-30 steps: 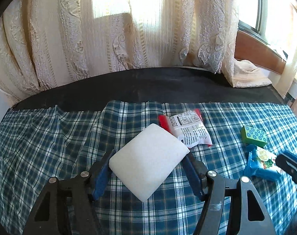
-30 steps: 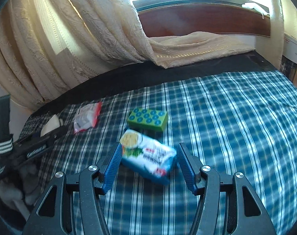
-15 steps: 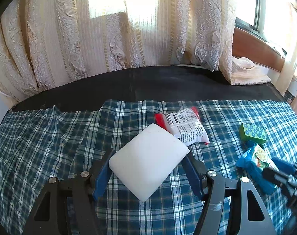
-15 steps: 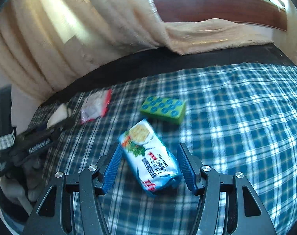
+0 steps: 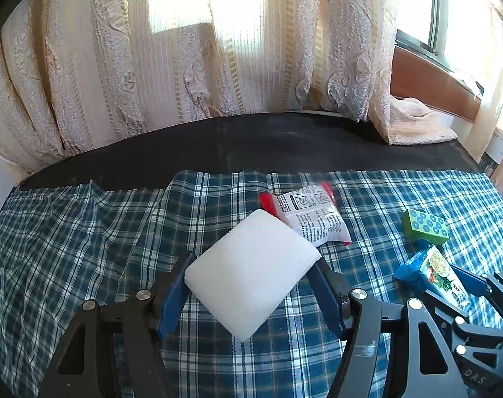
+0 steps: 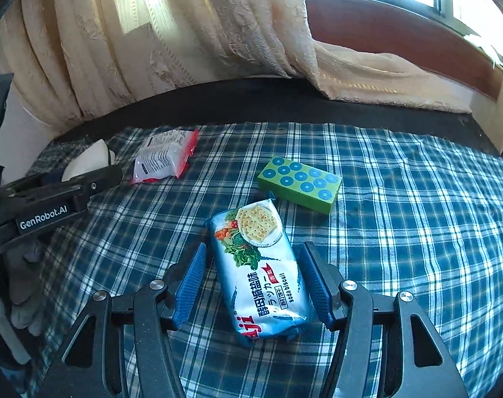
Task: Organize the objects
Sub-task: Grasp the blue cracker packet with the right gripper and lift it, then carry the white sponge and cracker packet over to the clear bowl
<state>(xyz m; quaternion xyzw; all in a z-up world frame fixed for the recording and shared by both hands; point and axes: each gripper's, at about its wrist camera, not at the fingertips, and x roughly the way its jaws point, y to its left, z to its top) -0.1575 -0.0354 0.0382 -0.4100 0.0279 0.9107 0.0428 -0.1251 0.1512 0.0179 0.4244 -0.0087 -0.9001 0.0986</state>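
My left gripper (image 5: 251, 285) is shut on a white foam block (image 5: 251, 273), held just above the blue plaid cloth (image 5: 85, 232). My right gripper (image 6: 253, 285) is shut on a blue soda biscuit packet (image 6: 258, 272), lengthwise between its blue pads. The packet (image 5: 432, 273) and the right gripper also show at the right of the left wrist view. A red and white sachet (image 5: 309, 214) lies just beyond the foam block. A green box with blue dots (image 6: 299, 182) lies just beyond the biscuit packet.
The cloth covers a black tabletop (image 5: 251, 146). Cream curtains (image 5: 218, 49) hang along its far edge, with a wooden window sill (image 6: 400, 39) at the right. The left gripper body (image 6: 52, 205) shows at the left of the right wrist view.
My right gripper has turned the biscuit packet from crosswise to lengthwise and moved it left, closer to my left gripper. The left gripper and foam block have barely moved.
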